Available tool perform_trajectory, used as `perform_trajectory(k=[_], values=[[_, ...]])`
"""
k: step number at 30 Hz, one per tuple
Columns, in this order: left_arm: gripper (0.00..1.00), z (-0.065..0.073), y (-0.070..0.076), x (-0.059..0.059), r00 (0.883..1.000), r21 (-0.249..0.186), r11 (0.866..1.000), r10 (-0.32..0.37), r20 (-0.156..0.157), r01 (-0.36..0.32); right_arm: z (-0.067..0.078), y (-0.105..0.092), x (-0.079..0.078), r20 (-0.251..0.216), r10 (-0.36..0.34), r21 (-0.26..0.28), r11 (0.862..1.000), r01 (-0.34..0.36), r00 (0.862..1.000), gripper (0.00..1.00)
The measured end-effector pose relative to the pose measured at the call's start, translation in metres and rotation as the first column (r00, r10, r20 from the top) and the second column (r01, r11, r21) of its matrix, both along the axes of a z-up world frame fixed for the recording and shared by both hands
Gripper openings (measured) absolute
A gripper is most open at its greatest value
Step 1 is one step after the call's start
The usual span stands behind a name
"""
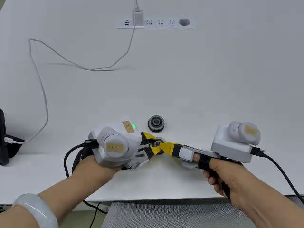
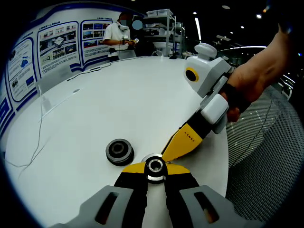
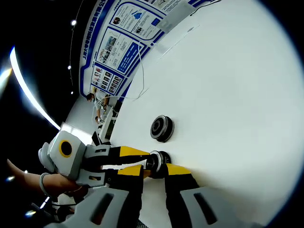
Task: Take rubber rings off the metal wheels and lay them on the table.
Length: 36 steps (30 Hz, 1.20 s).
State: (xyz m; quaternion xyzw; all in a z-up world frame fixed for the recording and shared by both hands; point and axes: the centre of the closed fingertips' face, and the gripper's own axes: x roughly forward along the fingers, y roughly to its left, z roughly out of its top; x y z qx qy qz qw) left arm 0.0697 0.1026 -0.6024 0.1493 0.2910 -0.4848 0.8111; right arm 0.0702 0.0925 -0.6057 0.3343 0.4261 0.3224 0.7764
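Note:
A small metal wheel (image 1: 159, 141) with a dark rubber ring is held just above the white table (image 1: 199, 80) between both grippers. My left gripper (image 1: 153, 145) comes in from the left and is shut on this wheel (image 2: 155, 167). From the right, my right gripper (image 1: 167, 147) has its yellow tips closed on the same wheel's (image 3: 159, 163) rubber ring. In the left gripper view the right gripper (image 2: 176, 147) touches the wheel's upper right side. A second wheel (image 1: 156, 123) (image 2: 119, 151) (image 3: 162, 128) with its black ring on lies flat a little farther away.
A power strip (image 1: 156, 22) lies at the table's far side, with a white cable (image 1: 45, 95) running to a black device (image 1: 4, 137) at the left edge. Grey mesh flooring (image 1: 190, 213) shows below the near table edge. A person (image 2: 118, 33) stands far behind the table.

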Motion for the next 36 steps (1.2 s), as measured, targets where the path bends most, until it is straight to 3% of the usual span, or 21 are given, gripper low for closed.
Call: perform_trajectory(k=[7,22,36], values=[[0.13,-0.0002,0.0002,0.0000,1.000,-0.003,1.000,-0.001,0.000,0.001,0.0029,-0.0006,0.0011,0.007,0.007,-0.003,1.000,-0.007,1.000,0.17],[0.13,0.0007,-0.0003,-0.0004,1.000,-0.003,1.000,0.003,-0.001,-0.003,-0.0065,-0.0049,0.0043,0.001,-0.002,-0.050,0.999,0.002,1.000,0.06],[0.13,-0.0002,0.0003,0.0000,1.000,-0.002,1.000,0.004,-0.001,-0.004,-0.0037,-0.0060,0.0065,0.005,-0.006,-0.055,0.998,0.006,1.000,0.02]])
